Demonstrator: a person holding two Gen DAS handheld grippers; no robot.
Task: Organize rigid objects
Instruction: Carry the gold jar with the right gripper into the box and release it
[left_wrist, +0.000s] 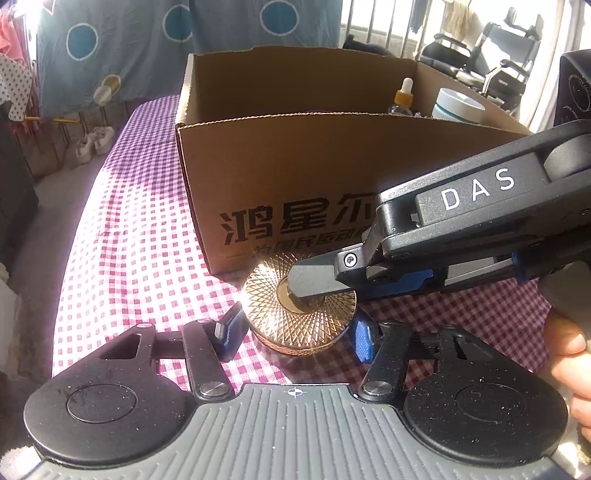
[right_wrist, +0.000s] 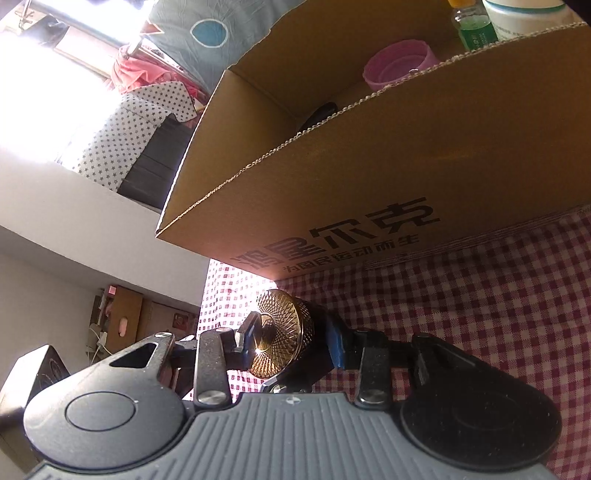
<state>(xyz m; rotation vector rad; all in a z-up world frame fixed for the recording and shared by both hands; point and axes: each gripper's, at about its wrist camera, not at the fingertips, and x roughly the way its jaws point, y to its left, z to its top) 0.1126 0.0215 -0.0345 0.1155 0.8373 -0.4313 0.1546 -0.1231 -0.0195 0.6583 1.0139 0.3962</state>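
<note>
On the left I see the checked cloth (left_wrist: 122, 229) that covers the worktop, bright with sun. My left tongs (left_wrist: 295, 332) sit low near it. Their two blue pads stand one on each side of the round gold jar (left_wrist: 299, 314), close to its wall. I cannot tell if they press on it yet, so I call them loose around it. The jar lies flat on the cloth, lid up, right in front of these tongs and straight ahead of them. It is round, so it has no long side to line up with.

Just behind the jar stands the cardboard box (left_wrist: 295, 177), with its printed wall almost touching the jar. Inside it, to the right, I see a small dropper bottle (left_wrist: 403, 96) and a white tub (left_wrist: 460, 105).

From the right come my right tongs (left_wrist: 317, 288). One dark finger lies over the gold knob in the middle of the lid. In the right wrist view the jar (right_wrist: 282, 334) sits between the two fingers, one on its top and one under or behind it. They look clenched on the jar, top to bottom.

Both tongs are at the jar. I think the next move is up and over the box wall.
</note>
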